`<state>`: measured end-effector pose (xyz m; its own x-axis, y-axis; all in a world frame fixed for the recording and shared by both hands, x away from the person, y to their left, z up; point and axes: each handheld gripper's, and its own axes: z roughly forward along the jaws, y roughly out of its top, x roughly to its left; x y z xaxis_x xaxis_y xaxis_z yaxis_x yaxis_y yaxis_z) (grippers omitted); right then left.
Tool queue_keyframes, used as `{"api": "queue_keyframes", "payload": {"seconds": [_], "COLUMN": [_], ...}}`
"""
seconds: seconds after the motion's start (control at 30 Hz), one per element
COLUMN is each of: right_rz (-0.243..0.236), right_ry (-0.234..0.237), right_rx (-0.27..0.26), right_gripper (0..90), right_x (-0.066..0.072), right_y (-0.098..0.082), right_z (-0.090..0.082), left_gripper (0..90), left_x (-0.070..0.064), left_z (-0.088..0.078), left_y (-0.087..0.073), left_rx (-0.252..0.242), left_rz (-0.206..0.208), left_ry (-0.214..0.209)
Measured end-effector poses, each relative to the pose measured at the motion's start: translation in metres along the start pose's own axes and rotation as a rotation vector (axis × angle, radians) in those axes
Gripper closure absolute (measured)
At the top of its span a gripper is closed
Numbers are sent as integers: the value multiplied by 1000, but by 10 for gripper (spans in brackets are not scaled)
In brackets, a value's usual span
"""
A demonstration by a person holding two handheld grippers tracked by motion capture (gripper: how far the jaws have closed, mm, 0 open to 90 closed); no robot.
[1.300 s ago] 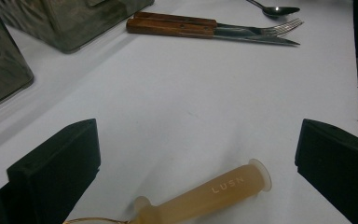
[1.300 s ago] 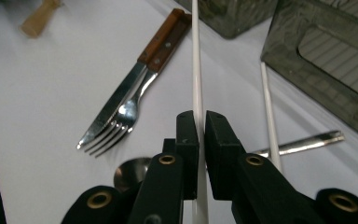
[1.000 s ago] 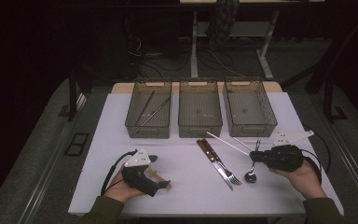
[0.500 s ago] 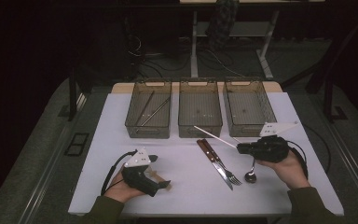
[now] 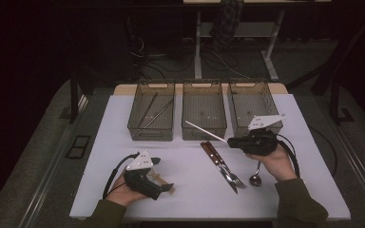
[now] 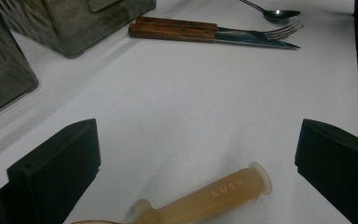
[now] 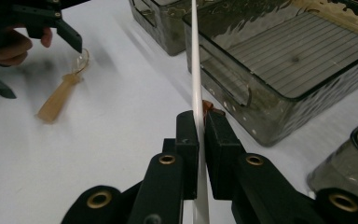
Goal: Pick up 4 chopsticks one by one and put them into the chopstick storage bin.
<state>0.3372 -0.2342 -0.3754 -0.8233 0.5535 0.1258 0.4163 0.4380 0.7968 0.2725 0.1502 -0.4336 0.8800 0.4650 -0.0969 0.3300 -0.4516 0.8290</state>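
The right gripper (image 5: 229, 140) is clamped on a thin white stick (image 5: 205, 131), which juts out past its jaws above the front rim of the middle bin (image 5: 204, 134). The left gripper (image 5: 167, 174) rests wide open on the table (image 5: 123, 142), holding nothing; a translucent tan handle (image 6: 205, 198) lies between its jaws, touching neither.

Three smoky clear bins stand in a row at the far edge. The left bin (image 5: 140, 130) holds two dark sticks (image 5: 153, 112); the right bin (image 5: 240, 127) stands just behind the right gripper. A wood-handled knife (image 5: 217, 162) and fork (image 5: 228, 169) lie side by side before the middle bin, with a spoon (image 5: 255, 177) just beside the right hand (image 5: 278, 164).

The table is white, the room dark, with grey carpet, cables and desk legs behind. The tan handle reads "LUSH".
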Motion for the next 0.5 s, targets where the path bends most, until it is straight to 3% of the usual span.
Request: {"api": "queue_keyframes", "payload": {"seconds": [0.5], "right_rz": [4], "right_ry": [-23], "right_rx": [3], "right_gripper": [841], "right_x": [-3], "right_y": [43], "right_z": [26], "left_gripper": [0], "left_x": [0], "left_z": [1], "left_y": [0], "left_rx": [4], "left_rz": [7], "left_ry": [2]}}
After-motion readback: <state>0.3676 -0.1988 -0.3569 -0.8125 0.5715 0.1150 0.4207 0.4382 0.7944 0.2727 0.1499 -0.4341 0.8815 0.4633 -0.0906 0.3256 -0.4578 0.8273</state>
